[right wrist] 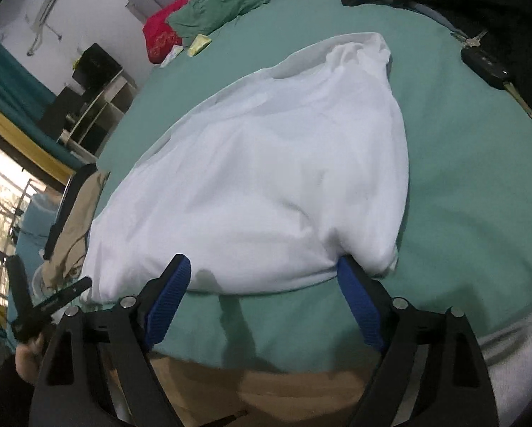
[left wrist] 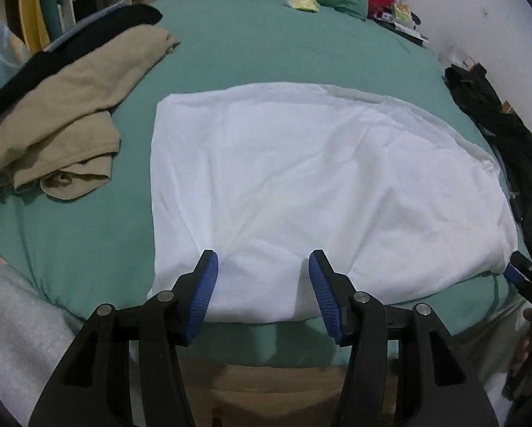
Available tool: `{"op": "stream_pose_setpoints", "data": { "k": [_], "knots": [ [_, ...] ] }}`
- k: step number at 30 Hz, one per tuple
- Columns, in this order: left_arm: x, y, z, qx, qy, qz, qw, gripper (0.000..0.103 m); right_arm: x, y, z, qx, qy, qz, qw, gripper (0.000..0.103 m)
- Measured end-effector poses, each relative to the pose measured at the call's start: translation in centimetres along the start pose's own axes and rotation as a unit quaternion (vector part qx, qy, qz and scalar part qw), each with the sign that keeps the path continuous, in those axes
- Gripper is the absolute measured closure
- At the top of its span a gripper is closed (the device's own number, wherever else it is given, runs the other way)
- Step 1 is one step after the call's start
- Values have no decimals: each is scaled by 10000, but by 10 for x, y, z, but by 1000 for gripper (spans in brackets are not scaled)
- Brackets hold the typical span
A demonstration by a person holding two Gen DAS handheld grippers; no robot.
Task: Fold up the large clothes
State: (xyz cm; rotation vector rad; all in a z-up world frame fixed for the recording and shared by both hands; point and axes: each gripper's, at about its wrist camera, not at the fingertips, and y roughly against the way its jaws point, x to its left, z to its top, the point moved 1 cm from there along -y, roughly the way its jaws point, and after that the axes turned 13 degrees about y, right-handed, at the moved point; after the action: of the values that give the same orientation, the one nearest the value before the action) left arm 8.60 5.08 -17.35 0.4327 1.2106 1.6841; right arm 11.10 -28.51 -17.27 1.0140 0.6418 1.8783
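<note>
A large white garment (left wrist: 301, 185) lies folded into a rough rectangle on the green bed (left wrist: 266, 46); it also shows in the right wrist view (right wrist: 266, 178). My left gripper (left wrist: 262, 267) is open, its blue pads over the garment's near edge, holding nothing. My right gripper (right wrist: 262, 267) is open at the garment's near right corner; its right pad (right wrist: 358, 302) touches the cloth edge. The right gripper's tip (left wrist: 518, 270) shows at the far right of the left wrist view, and the left gripper (right wrist: 35, 306) at the left of the right wrist view.
A tan garment (left wrist: 63, 114) and a black one (left wrist: 70, 49) lie at the left of the bed. Black clothes (left wrist: 497, 124) lie along the right side, with keys (right wrist: 490, 64) beside them. Green and red pillows (right wrist: 212, 7) sit at the head. The bed's wooden frame (left wrist: 266, 391) is below.
</note>
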Motion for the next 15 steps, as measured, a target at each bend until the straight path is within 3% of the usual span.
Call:
{"op": "stream_pose_setpoints", "data": {
  "k": [2,9,15],
  "knots": [
    [-5,7,-7,-37,8,27,10000,47,-2,0,2,-67,-114,-97,9999,18],
    [-39,25,15,-507,-133,-189,9984,47,-18,-11,28,-395,-681,-47,9969,17],
    [-81,20,30,-625,-371,-368,9967,47,-36,22,8,-660,-954,-954,9887,17]
  ]
}}
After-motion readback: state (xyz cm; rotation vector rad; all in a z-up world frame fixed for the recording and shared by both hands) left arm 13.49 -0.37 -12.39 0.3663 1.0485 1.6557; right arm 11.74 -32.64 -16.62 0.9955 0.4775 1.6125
